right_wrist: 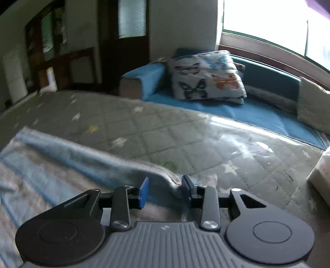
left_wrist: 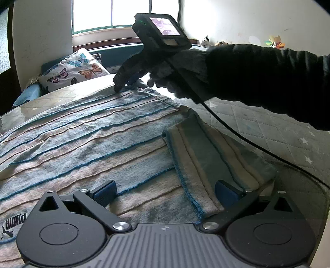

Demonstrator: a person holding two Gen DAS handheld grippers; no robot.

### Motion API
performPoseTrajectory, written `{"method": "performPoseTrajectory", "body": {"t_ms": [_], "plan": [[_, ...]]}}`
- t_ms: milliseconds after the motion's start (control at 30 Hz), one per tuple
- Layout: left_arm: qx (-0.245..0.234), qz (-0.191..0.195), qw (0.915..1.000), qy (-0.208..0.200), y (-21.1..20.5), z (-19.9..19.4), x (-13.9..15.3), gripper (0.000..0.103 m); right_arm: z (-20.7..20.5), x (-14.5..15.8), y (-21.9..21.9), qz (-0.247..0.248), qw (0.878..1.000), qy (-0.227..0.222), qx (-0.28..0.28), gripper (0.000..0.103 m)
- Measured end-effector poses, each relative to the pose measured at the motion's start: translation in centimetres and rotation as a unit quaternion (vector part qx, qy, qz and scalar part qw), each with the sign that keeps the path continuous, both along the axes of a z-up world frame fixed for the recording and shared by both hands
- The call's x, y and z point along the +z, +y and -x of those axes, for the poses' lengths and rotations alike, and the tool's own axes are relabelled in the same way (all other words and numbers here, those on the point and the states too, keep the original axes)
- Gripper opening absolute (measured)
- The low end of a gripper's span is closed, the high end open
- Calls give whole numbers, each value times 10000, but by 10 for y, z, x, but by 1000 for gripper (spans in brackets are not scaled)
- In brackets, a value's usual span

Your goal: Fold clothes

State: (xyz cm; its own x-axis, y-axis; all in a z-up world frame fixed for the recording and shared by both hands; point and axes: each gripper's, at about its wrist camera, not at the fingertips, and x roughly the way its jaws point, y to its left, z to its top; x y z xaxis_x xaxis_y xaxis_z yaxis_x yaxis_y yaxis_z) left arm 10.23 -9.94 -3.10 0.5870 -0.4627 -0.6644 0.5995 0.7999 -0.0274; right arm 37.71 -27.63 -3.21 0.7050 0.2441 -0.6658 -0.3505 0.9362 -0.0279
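Left gripper (left_wrist: 165, 191): jaws spread wide, blue pads clear of each other, nothing pinched. The striped shirt (left_wrist: 86, 132) lies flat under and ahead of them; its folded sleeve (left_wrist: 208, 156) runs from between the pads out past the right pad.

Right gripper (right_wrist: 165, 190): jaws partly closed around a raised ridge of the shirt's edge (right_wrist: 163, 175). The cloth sits between the pads; I cannot tell whether both pads press on it, as the view is blurred. From the left wrist view I see this gripper's fingertips (left_wrist: 118, 85) down at the shirt's far edge, a gloved hand (left_wrist: 175, 74) on the handle, a dark sleeve (left_wrist: 268, 82) behind it, and a cable (left_wrist: 237, 134) trailing off.

Beyond both jaws: quilted star-pattern mattress (right_wrist: 185, 132), then a butterfly pillow (right_wrist: 206, 76) on a blue bench (right_wrist: 257, 115) below a window (left_wrist: 123, 14).
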Motion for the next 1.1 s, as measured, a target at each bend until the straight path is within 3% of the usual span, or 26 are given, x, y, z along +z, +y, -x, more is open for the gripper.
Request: {"method": "performPoseTrajectory", "body": {"t_ms": [133,233,333,467,533,600,633,833,1100], "plan": [[0,1,10000,0,0,0,0,103,11,-2,9,408,9988,-131,254,32],[1,-2,10000,4,0,-1,0,103,0,-2,9,453,9987,-248,13,31],[1,2,10000,-3,0,-1,0,103,-6,4,2,229,9989,-284,-304,32],[2,2,10000,-5,0,-1,-1,103,10,10,-2,234,9993,-273,-96,31],[5,7,10000,-7,1,-2,-1,103,17,10,-5,230,9995,-193,-89,25],[5,6,10000,-8,0,-2,-1,103,16,4,-7,217,9997,-16,-122,22],[5,8,10000,-8,1,-2,-1,103,16,2,-8,137,9997,-182,-115,22],[3,11,10000,-8,0,-1,-1,103,-7,-2,-14,-10,9984,-114,-556,22],[-7,21,10000,-7,0,-1,0,103,10,1,-3,-51,10000,-33,20,22]]}}
